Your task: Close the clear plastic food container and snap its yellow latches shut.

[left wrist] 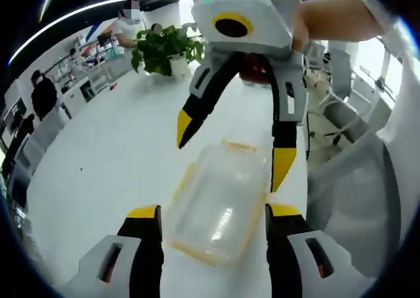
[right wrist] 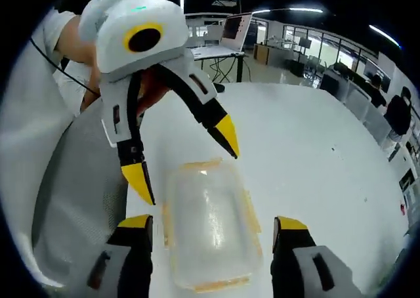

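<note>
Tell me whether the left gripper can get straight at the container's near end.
Probably yes. The left gripper has its jaws open on either side of the clear container on the white table, nothing between them. The right gripper hovers open over the far end.

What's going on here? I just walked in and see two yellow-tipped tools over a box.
A person holds a tool in each hand above a clear plastic container with yellow latches, lying on a white table. The left tool and right tool are both open, straddling the container without gripping it. The lid appears to be on.
</note>
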Demonstrator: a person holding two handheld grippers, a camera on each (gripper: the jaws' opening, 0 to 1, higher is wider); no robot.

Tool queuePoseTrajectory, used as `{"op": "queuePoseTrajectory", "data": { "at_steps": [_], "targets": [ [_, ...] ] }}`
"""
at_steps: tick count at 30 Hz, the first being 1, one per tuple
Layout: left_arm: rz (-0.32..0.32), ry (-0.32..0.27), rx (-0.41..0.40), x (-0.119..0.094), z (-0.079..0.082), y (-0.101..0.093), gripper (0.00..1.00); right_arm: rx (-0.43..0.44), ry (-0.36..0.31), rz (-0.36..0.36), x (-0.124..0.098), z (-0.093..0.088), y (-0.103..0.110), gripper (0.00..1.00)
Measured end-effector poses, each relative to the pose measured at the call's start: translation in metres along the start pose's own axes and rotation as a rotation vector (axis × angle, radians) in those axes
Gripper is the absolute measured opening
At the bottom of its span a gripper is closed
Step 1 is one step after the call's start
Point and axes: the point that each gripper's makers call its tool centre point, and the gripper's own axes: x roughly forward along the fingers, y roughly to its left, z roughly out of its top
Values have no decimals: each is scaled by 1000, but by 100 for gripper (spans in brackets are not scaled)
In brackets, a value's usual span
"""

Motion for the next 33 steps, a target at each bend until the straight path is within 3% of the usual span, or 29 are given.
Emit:
{"op": "queuePoseTrajectory", "data": {
  "at_steps": [3,8,10,12,16,20,26,30,33],
  "targets": [
    [-41,-60,-71,-1,3,-7,78,49,-49,-38,-3,0,1,83],
    [-34,-106,-84,-5,-2,-5,89,102,-80,-76,-6,-7,1,99],
    [-34,-131,-121,-7,-3,-2,92,115,-66,-87,-7,-15,2,99],
    [-3,-120,-140,-8,-9,5,99,127,-71,-109,-7,-19,1,99],
    [4,-131,-155,-8,-17,10,99,198,-145,-151,-10,-22,-3,99],
    [9,-157,-154,-5,-23,12,99,197,-173,-169,-9,-30,-2,99],
    [-7,-164,-76,3,-32,8,99,181,-155,-196,-4,-48,-4,99],
    [8,-183,-91,6,-33,11,99,191,-159,-203,-3,-54,-5,92],
    [16,-147,-79,11,-42,13,98,208,-170,-200,-3,-55,-6,93]
  ]
}}
